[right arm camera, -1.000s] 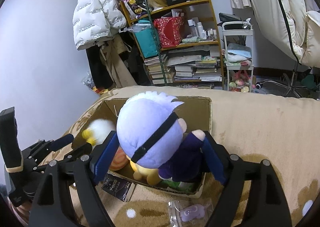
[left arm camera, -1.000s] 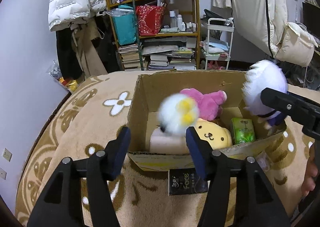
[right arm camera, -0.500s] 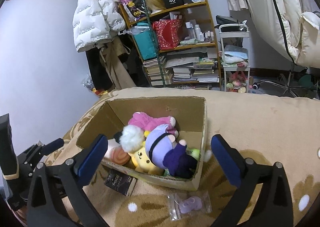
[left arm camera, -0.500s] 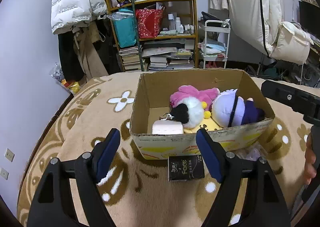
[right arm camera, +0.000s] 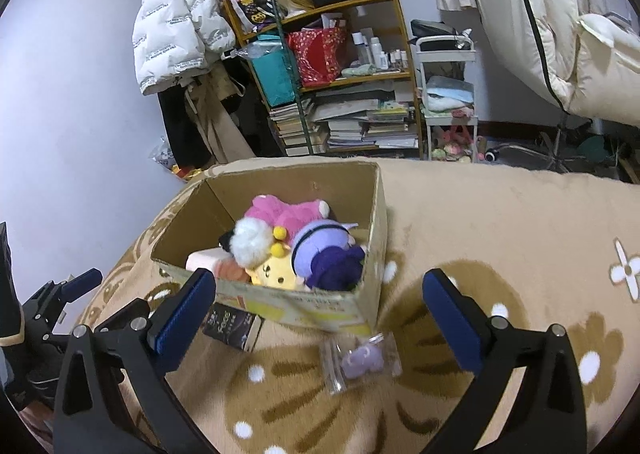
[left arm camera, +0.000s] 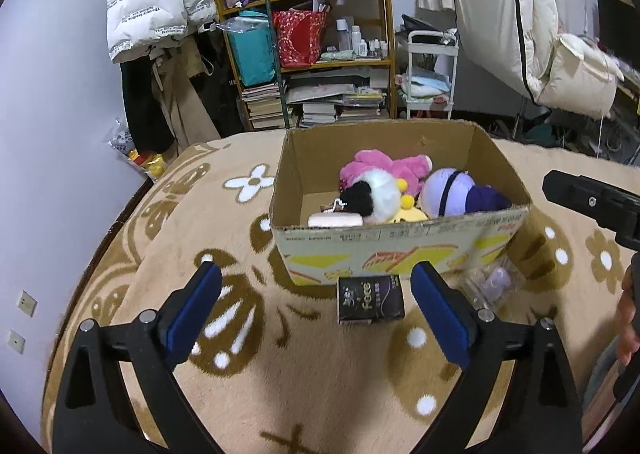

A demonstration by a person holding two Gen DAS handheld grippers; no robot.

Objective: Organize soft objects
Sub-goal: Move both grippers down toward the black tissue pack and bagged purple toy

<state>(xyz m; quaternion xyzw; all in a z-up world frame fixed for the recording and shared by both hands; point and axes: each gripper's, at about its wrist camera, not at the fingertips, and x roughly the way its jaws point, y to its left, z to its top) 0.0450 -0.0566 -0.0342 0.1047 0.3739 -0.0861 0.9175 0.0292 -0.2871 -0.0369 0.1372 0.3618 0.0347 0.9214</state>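
Both toys that I carried a second ago now lie inside the cardboard box (left arm camera: 400, 242): the white fluffy plush (left arm camera: 378, 196) has left my left fingers and the purple-haired doll (left arm camera: 452, 196) has left my right ones. With my left gripper (left arm camera: 316, 308) the fingers have just been opening, and nothing sits between them now; they stand spread wide over the beige flower-patterned rug (left arm camera: 240, 374), short of the box's near wall. My right gripper (right arm camera: 320, 312) is spread just as wide, its fingers having just been opening too, and it holds nothing.

Seen from the right wrist, the white plush (right arm camera: 252, 240) rests on top of the pile with its yellow bits toward the doll (right arm camera: 324, 250), which lies against the box's right-hand wall. Behind them is a pink plush (right arm camera: 288, 210); below them a yellow plush face (right arm camera: 276, 274) peeks up near the front wall, and a pale pink block (right arm camera: 204, 260) lies at the left.

Outside the box, a dark tissue pack (left arm camera: 370, 300) lies on the rug touching the front wall, and a clear bag with a small purple thing (right arm camera: 362, 358) lies near the box's front right corner. A cluttered bookshelf (left arm camera: 316, 54) stands beyond the rug.
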